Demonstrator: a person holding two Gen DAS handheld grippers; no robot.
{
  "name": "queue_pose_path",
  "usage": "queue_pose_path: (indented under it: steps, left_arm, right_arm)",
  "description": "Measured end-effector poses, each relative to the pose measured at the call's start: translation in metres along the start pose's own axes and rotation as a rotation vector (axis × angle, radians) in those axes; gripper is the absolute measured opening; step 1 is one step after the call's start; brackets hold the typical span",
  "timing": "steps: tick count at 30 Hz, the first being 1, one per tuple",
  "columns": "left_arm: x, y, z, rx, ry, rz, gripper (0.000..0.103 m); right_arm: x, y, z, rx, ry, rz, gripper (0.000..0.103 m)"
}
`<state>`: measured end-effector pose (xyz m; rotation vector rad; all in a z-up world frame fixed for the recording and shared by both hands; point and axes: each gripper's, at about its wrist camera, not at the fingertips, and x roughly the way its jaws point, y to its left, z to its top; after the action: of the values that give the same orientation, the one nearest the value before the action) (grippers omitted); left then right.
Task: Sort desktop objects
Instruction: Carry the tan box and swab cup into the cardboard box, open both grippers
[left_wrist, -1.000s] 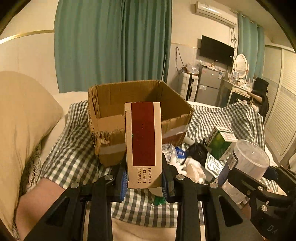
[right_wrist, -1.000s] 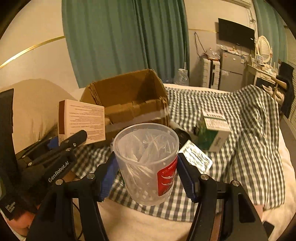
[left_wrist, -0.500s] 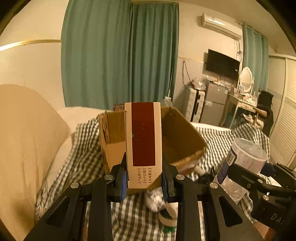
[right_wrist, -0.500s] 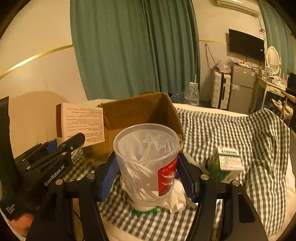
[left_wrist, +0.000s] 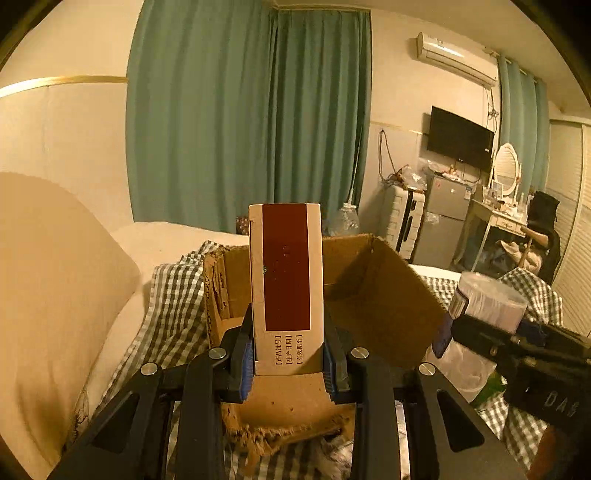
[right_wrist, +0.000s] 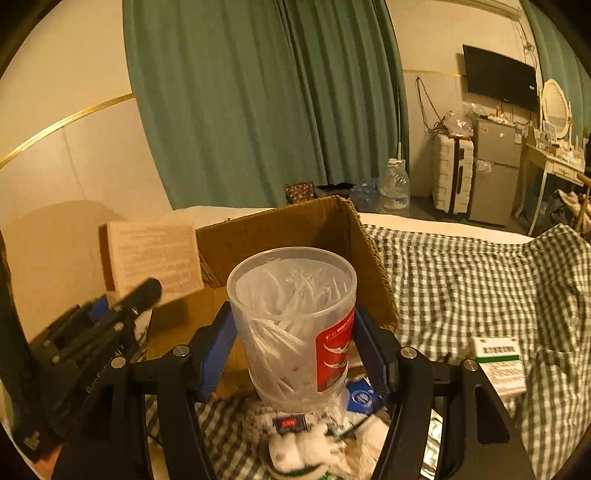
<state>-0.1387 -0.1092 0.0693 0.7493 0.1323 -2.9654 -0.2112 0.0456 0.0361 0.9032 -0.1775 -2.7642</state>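
Between the blue pads of the left gripper (left_wrist: 287, 363) sits a slim carton (left_wrist: 285, 280), cream with a dark red panel and small printed characters near its lower end; the jaws are clamped on its two narrow sides and it stands upright. Directly behind and below it is the open cardboard box (left_wrist: 373, 295), brown, with a torn near flap; the carton's lower end overlaps the box opening in the left wrist view. In the right wrist view the same carton appears blurred at the left, its printed face toward the camera, just left of the box's left wall.

Right gripper (right_wrist: 291, 354): jaws closed against a clear plastic cup (right_wrist: 295, 321) bearing a red label, filled with white cotton swabs. The cup is upright, near the box's front-right corner. Whether it is over the opening cannot be told.

Beneath the cup, on the checked cloth (right_wrist: 461, 280), lies a jumble: a blue sachet (right_wrist: 360, 398), a small red-labelled packet (right_wrist: 290, 424), white crumpled material (right_wrist: 295, 450). At the near right rests a green-and-white box (right_wrist: 498, 360), well apart from the cardboard box. A cream pillow (left_wrist: 55, 288) fills the left side; teal curtains (left_wrist: 243, 118) hang at the far wall.
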Motion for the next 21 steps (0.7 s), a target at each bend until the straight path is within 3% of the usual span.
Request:
queue_pose_path:
  steps: [10, 18, 19, 21]
  left_arm:
    - [0.046, 0.004, -0.015, 0.004, -0.005, -0.044, 0.029]
    - [0.070, 0.004, -0.026, 0.006, 0.055, -0.069, 0.030]
    - [0.071, 0.003, -0.027, 0.018, 0.056, -0.054, 0.030]
    - [0.073, 0.001, -0.028, 0.036, 0.061, -0.041, 0.032]
  right_arm:
    - [0.051, -0.010, 0.013, -0.001, 0.016, -0.017, 0.062]
    - [0.080, -0.014, 0.010, 0.015, 0.031, -0.008, 0.063]
    - [0.081, -0.016, 0.008, 0.025, 0.026, -0.003, 0.064]
    - [0.079, -0.017, 0.008, 0.035, 0.008, -0.005, 0.084]
